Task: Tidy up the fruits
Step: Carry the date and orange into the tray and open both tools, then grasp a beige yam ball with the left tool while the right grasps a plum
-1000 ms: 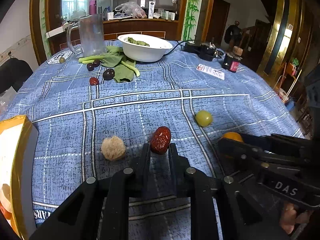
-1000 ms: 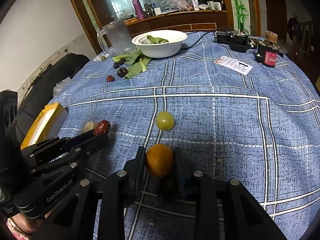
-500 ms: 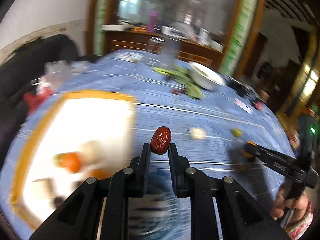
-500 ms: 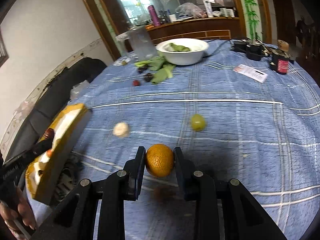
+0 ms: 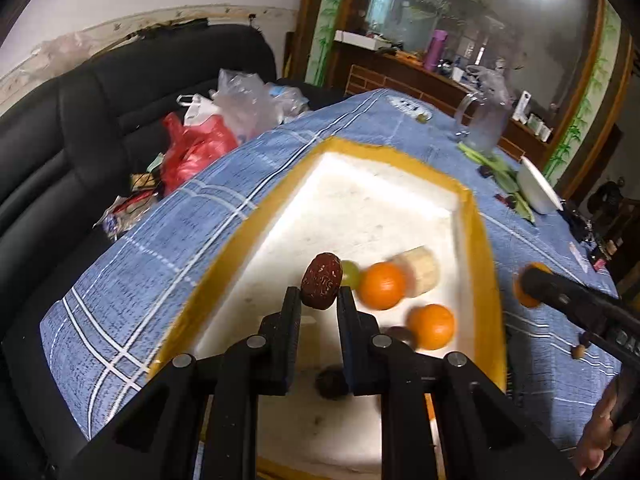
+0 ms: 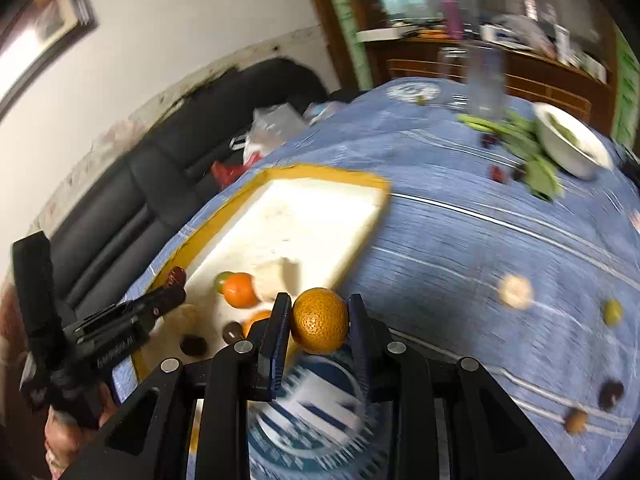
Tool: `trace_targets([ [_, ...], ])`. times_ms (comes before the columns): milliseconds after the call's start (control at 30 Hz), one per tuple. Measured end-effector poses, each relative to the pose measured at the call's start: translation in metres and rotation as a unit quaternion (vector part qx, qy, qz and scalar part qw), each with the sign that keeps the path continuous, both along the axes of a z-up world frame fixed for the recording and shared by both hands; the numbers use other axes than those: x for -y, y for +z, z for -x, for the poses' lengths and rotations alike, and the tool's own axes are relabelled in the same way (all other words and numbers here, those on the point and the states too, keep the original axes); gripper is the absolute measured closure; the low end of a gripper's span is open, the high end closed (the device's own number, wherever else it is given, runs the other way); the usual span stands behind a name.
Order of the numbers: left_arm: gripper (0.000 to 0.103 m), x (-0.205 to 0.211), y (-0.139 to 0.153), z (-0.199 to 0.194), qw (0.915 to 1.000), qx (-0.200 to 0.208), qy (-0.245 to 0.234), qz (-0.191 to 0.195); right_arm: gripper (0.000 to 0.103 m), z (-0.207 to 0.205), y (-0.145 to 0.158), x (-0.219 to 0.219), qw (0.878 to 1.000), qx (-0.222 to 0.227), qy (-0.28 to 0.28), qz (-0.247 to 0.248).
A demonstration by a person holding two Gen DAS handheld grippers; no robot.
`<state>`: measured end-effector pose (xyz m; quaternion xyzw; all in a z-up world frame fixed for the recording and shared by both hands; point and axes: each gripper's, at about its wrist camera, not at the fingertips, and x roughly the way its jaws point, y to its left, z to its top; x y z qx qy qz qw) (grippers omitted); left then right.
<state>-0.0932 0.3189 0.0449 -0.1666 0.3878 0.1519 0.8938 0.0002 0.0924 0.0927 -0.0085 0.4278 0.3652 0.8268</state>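
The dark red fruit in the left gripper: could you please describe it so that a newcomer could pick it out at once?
Find the yellow-rimmed white tray on the blue checked tablecloth. Above its near end, the left gripper pinches a red date between its fingertips. Unlike the smooth oranges and green grape lying in the tray, it is oval, wrinkled and dark red.

Open white floor across the far half of the yellow-rimmed white foam tray [image 5: 478, 216], reachable from above. Near half crowded: two orange mandarins [image 5: 382, 286], a green grape [image 5: 351, 273], a pale round fruit [image 5: 420, 268], dark fruits [image 6: 232, 331]. Raised yellow rim blocking level entry.
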Motion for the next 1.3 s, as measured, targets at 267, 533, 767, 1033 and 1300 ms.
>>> trace_targets([
  [267,0.085,-0.001,-0.005,0.001,0.9999,0.004,-0.008,0.005,0.072,-0.018,-0.028,-0.066,0.996,0.028,0.002,0.083],
  [533,0.060,-0.006,-0.001,0.003,0.9989,0.011,-0.001,0.045,0.066,-0.018,-0.028,-0.071,0.995,0.043,0.001,0.094],
  [767,0.046,-0.005,0.014,0.014,0.9984,0.030,0.013,0.046,0.057,0.000,0.003,-0.059,0.991,0.101,-0.005,0.082],
  [1033,0.037,0.014,0.031,0.021,0.9980,0.046,-0.002,0.044,0.049,0.017,0.018,0.021,0.991,0.103,-0.059,0.060],
  [1300,0.034,0.057,0.044,0.023,0.9972,0.052,-0.047,0.028,0.046,0.025,0.017,0.148,0.979,0.088,-0.173,0.059],
])
